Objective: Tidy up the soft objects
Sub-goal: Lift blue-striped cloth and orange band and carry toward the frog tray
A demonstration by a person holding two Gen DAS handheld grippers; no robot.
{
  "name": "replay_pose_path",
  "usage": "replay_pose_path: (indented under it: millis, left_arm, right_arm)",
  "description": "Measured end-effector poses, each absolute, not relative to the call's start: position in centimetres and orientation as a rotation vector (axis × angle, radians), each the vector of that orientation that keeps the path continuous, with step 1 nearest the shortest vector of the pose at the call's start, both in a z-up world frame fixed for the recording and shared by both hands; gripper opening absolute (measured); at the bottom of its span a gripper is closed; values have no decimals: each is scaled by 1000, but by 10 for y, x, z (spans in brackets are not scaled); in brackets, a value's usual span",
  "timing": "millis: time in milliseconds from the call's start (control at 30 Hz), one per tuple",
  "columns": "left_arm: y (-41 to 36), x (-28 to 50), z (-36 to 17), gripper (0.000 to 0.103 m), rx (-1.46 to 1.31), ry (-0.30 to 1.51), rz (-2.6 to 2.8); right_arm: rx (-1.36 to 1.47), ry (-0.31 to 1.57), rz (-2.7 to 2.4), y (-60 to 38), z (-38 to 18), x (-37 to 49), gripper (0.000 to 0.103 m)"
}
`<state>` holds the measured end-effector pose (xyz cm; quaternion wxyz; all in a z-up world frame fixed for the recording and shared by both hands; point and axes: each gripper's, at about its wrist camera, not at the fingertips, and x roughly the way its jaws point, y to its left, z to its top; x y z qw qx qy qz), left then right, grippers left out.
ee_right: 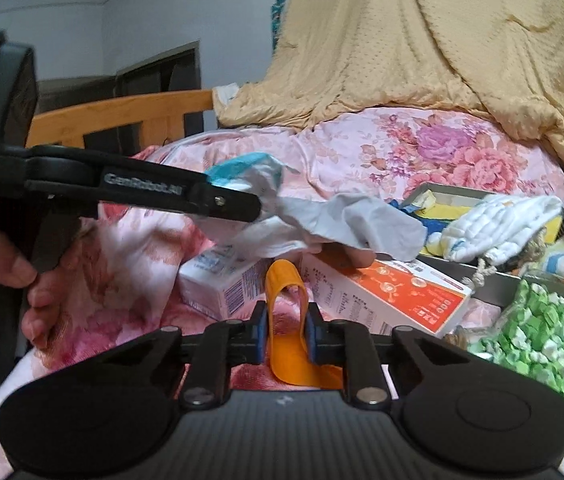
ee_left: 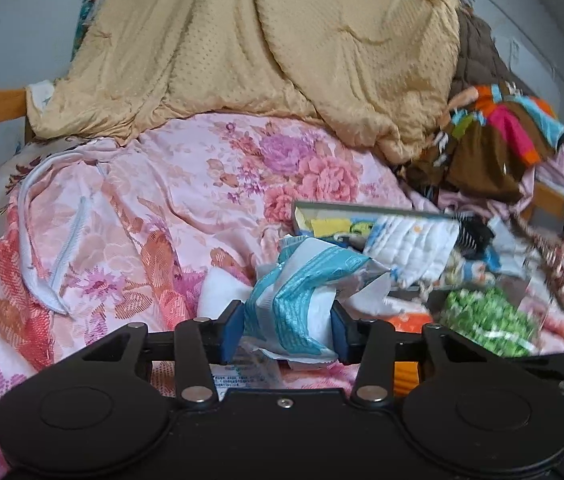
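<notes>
While the left tool [ee_left: 287, 322] pinches a crumpled teal-and-white wrapper [ee_left: 301, 288] at the lower middle of its view, the right tool [ee_right: 285, 334] is pressed onto a bent orange strip [ee_right: 287, 320] low in its own frame. Both hang over the floral quilt [ee_left: 186, 184] on the bed. An orange-and-white box [ee_right: 393, 292] lies just beyond the strip, right of centre.

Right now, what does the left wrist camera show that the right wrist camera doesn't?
Only the left view shows the colourful striped cloth at the right and the white zipper in the floral quilt.

Only the right view shows the right gripper shut on an orange strap, the white box, and a hand.

Both show the left gripper clamping the teal and white wrapper, the tan blanket, and the green bits.
</notes>
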<state>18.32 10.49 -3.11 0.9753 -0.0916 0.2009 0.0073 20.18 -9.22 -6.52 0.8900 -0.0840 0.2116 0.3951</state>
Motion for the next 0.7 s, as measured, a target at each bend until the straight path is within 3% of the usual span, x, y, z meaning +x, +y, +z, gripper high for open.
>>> replay_pose_path:
  millis: [700]
  left_arm:
    - [20,182,23,47,-203,378,-118]
  right_arm:
    - [-34,317,586,-191,19,202,19]
